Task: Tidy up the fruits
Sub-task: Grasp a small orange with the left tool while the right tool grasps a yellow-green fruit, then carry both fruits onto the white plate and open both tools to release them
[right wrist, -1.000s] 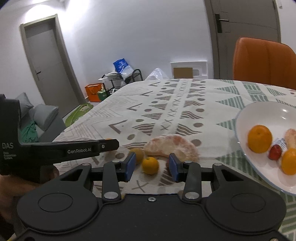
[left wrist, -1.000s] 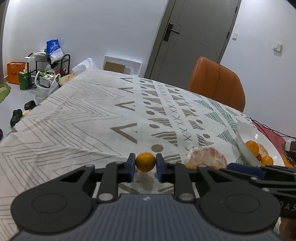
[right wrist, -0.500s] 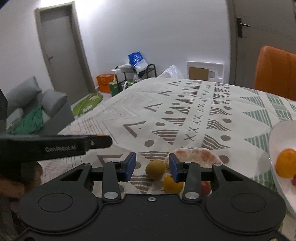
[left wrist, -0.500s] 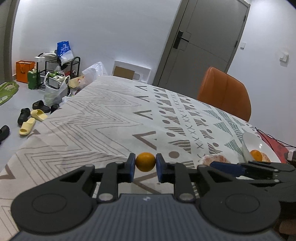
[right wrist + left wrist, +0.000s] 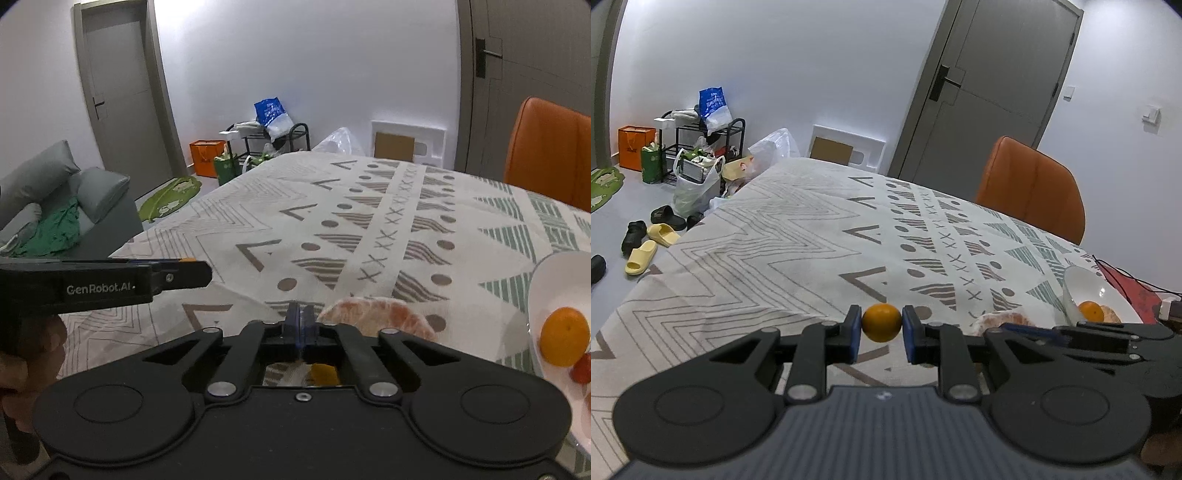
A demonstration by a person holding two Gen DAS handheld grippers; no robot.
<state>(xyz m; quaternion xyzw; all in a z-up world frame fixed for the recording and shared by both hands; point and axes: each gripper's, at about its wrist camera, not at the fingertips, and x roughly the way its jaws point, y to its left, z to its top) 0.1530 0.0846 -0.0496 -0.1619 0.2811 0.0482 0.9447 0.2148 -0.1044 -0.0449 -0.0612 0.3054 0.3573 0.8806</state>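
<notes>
My left gripper (image 5: 881,325) is shut on a small round orange fruit (image 5: 881,322), held just above the patterned tablecloth (image 5: 798,251). In the right wrist view my right gripper (image 5: 301,320) is shut, its blue pads pressed together with nothing between them. A bit of a small yellow-orange fruit (image 5: 325,373) shows through the gap below its jaws. A peeled pink citrus piece (image 5: 373,317) lies just right of the right gripper's tips. The white plate (image 5: 554,273) at the right holds an orange (image 5: 564,336) and a small red fruit (image 5: 581,373). The left gripper (image 5: 201,274) reaches in from the left.
An orange chair (image 5: 1030,188) stands at the table's far right side. Beyond the far edge are a door (image 5: 993,85), a black rack (image 5: 701,147) with bags, and slippers (image 5: 650,243) on the floor. A grey sofa (image 5: 62,199) stands at the left.
My right gripper's jaws have gone from apart to pressed together, and the small fruits seen ahead of them now lie beneath the gripper. The left gripper still holds the small orange fruit.
</notes>
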